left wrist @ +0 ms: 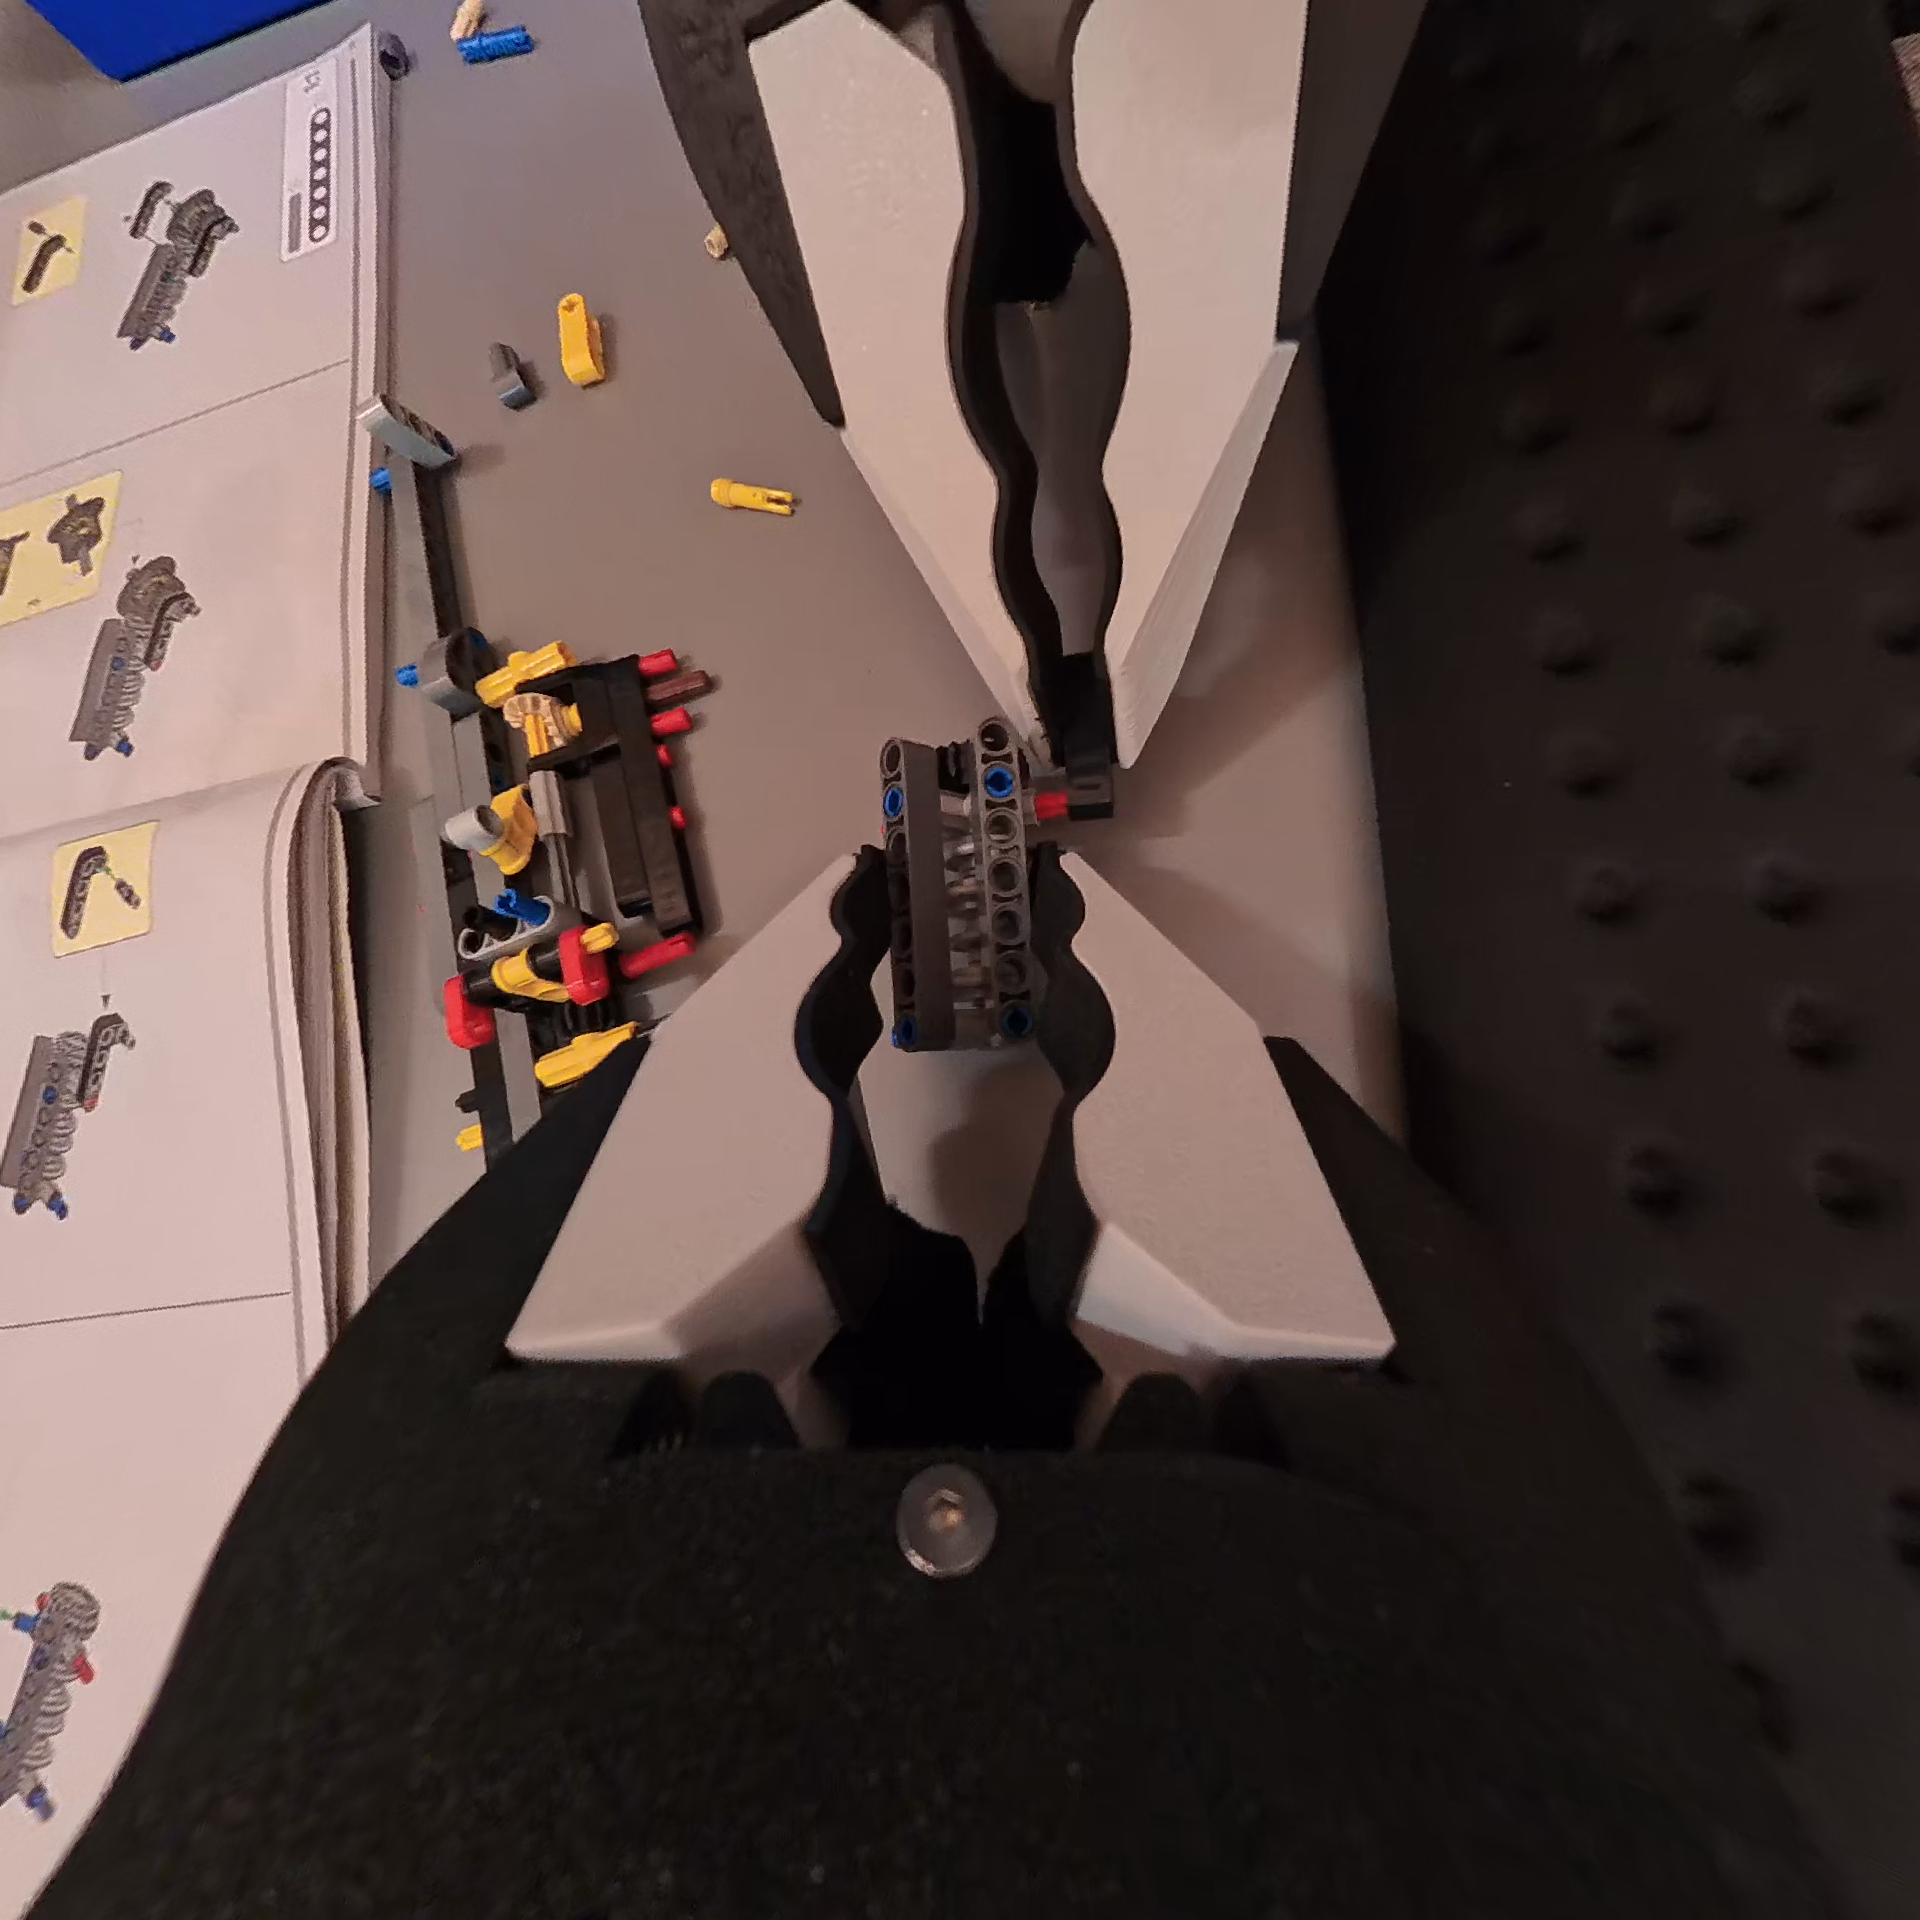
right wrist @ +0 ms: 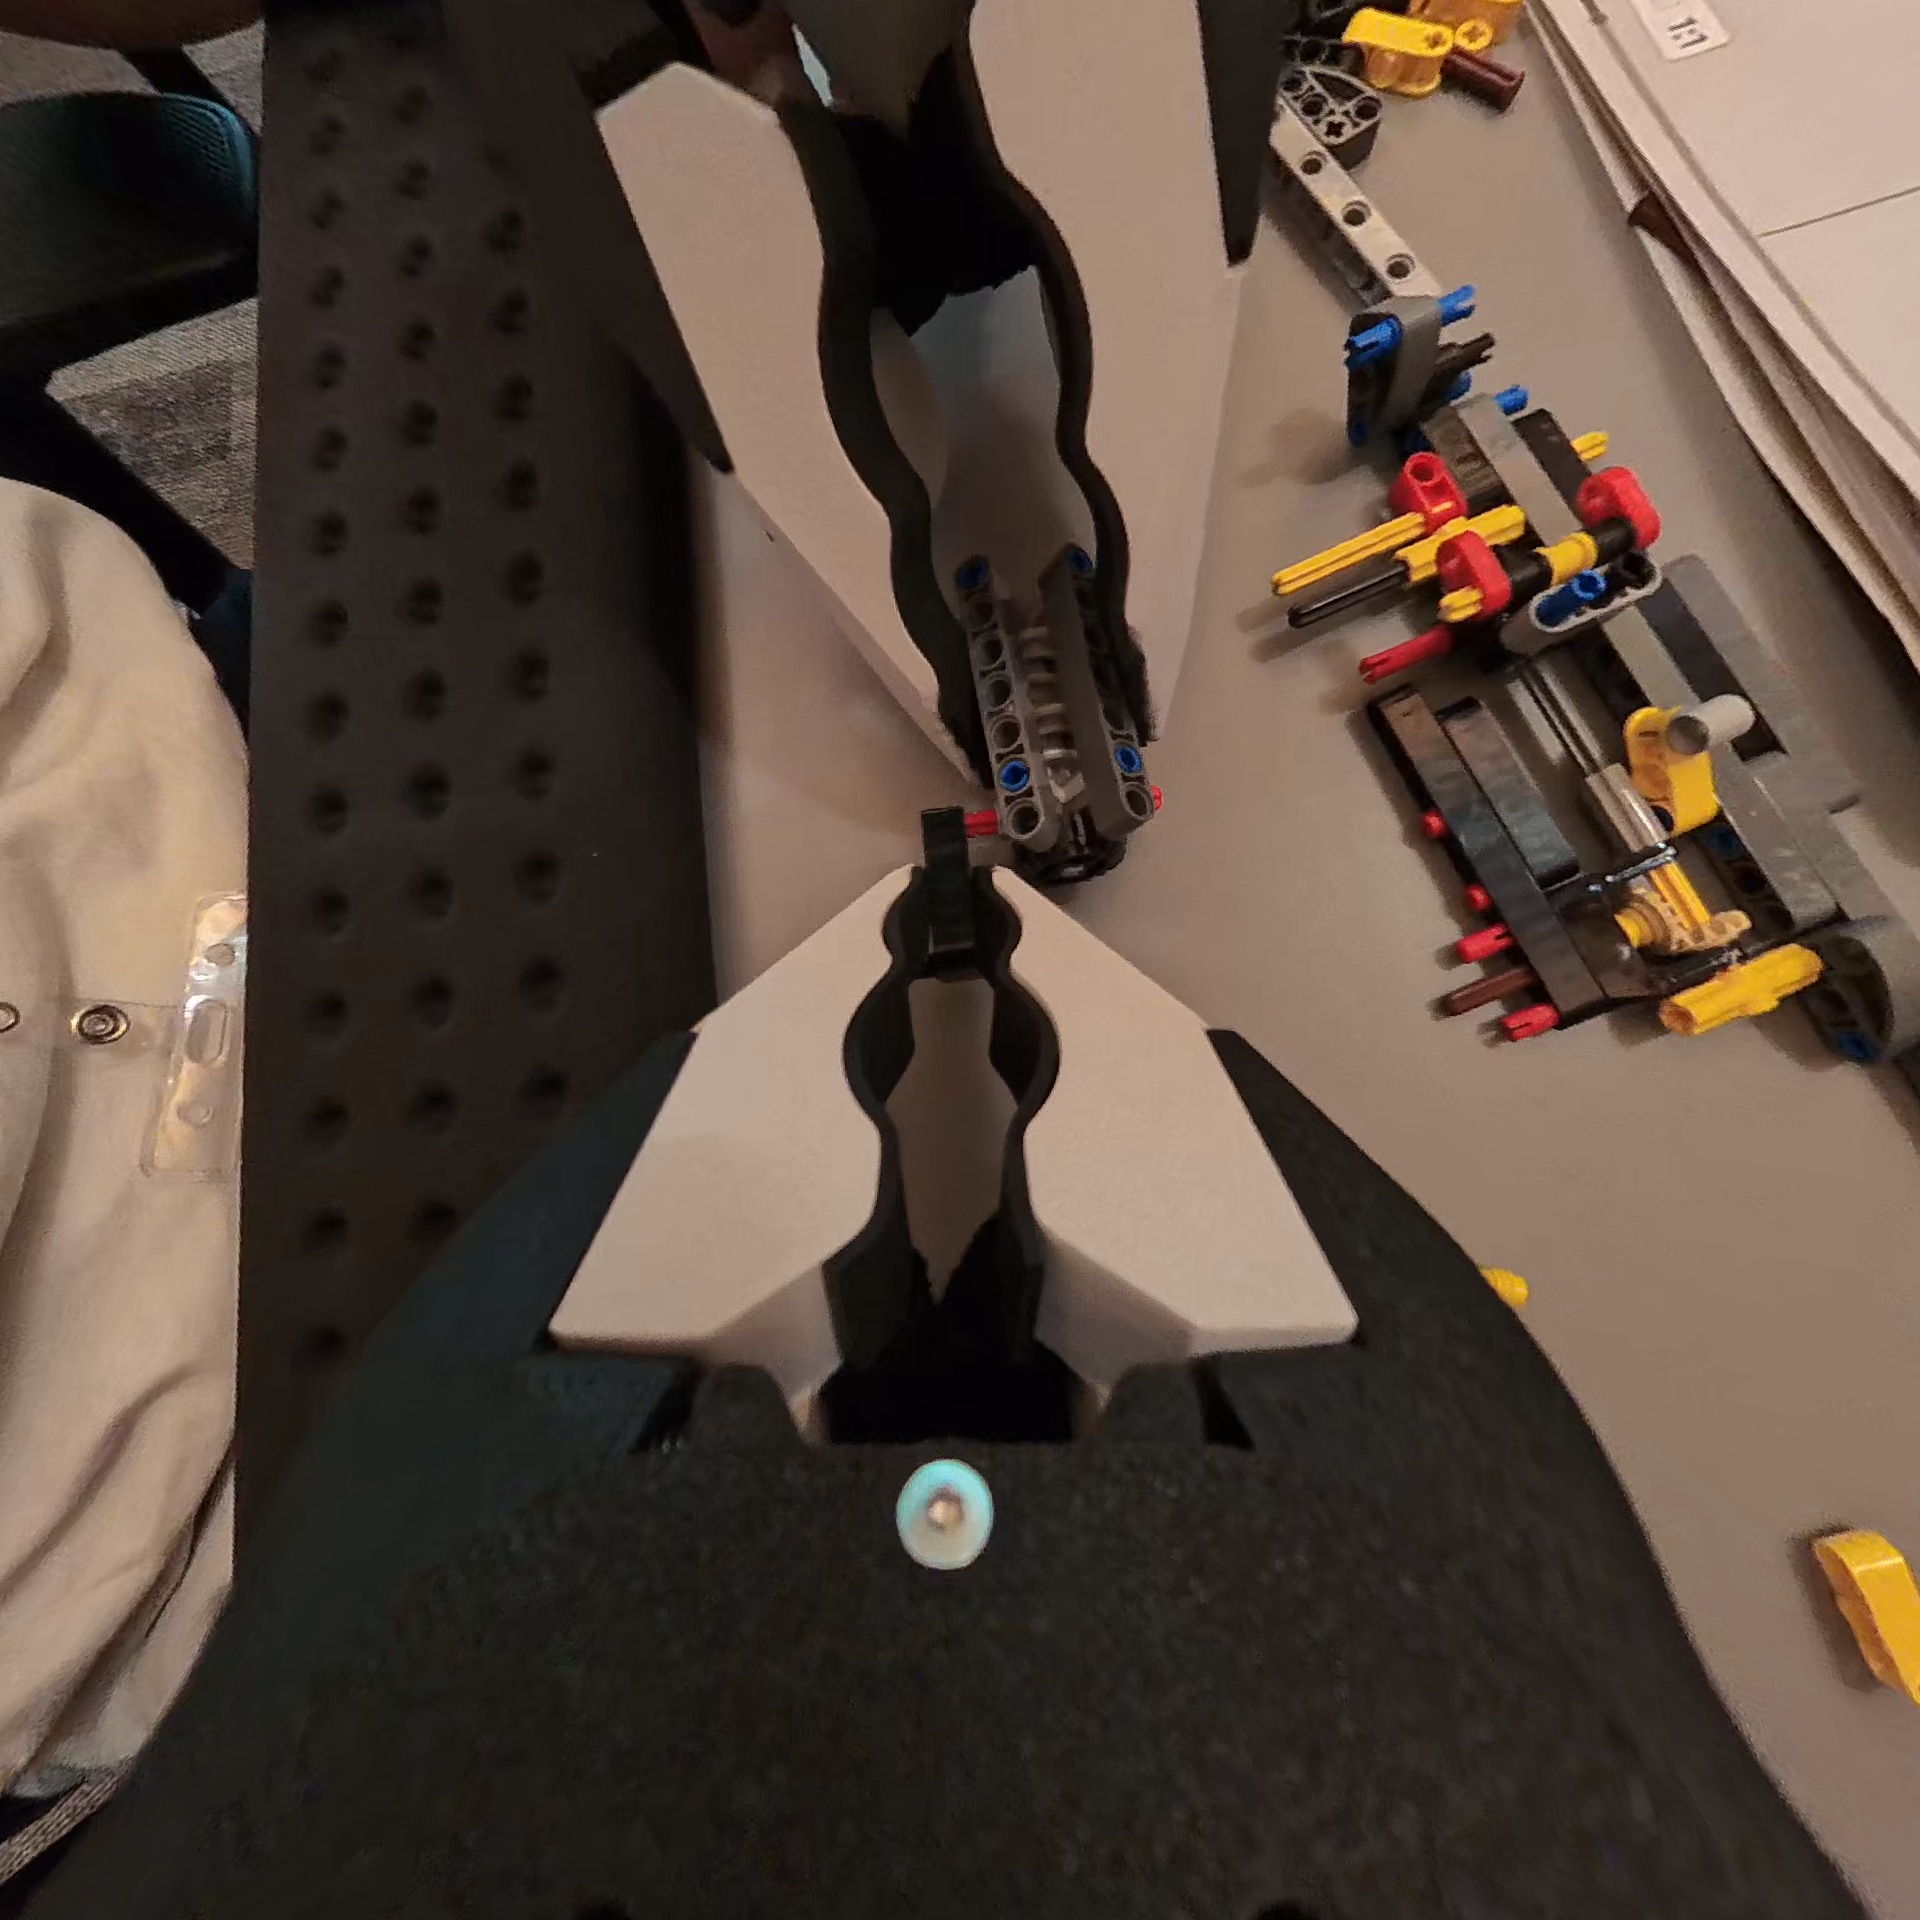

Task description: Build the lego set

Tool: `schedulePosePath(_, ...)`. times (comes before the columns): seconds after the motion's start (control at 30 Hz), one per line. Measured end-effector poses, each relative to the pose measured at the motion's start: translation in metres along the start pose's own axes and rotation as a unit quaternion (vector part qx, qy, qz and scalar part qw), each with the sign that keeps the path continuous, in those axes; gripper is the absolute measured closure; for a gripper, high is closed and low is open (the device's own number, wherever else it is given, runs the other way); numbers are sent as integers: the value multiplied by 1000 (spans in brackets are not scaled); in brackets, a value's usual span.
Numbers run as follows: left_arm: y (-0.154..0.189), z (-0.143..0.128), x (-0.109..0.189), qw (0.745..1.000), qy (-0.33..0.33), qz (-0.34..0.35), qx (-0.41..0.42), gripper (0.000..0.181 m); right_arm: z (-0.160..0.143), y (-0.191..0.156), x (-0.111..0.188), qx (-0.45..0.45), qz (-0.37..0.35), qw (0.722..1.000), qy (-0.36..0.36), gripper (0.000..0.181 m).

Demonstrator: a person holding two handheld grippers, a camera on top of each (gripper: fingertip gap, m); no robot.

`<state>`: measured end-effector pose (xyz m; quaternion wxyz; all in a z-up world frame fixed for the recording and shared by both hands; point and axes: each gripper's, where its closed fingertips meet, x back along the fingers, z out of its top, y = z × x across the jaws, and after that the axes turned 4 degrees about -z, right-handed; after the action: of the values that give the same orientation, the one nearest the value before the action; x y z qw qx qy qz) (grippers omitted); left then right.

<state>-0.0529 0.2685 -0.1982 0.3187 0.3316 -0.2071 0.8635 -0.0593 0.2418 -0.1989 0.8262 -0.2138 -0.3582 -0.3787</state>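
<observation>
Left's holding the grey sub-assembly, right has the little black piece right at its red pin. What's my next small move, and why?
Probably ease the right gripper sideways toward the grey sub-assembly, pushing the small black piece fully onto the red pin. Red pin still shows between them, so it looks only partly seated. The left gripper is shut on the sub-assembly, so keep it steady as the brace.
</observation>
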Motion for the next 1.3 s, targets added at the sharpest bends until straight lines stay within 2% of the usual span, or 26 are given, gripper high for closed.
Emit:
schedulePosePath(0.23,0,2,0,999,-11,24,-36,156,-1,-1,1,-13,-5,1000,-11,174)
schedulePosePath(0.37,2,0,-2,998,-23,31,-58,156,-5,-3,-2,11,-11,999,-31,174)
schedulePosePath(0.53,-5,-1,2,998,-19,45,-51,156,1,5,-1,35,-56,998,-22,174)
schedulePosePath(0.73,-6,-4,0,995,-36,56,-68,156,0,5,-3,20,-51,998,-23,174)
schedulePosePath(0.93,-3,0,2,998,-15,36,-50,156,3,1,-1,-32,8,999,8,174)
schedulePosePath(1.2,-5,3,5,997,40,-33,59,156,11,4,4,-56,33,995,78,174)
schedulePosePath(1.3,-3,1,5,992,49,-65,98,155,12,2,4,-98,73,987,100,174)
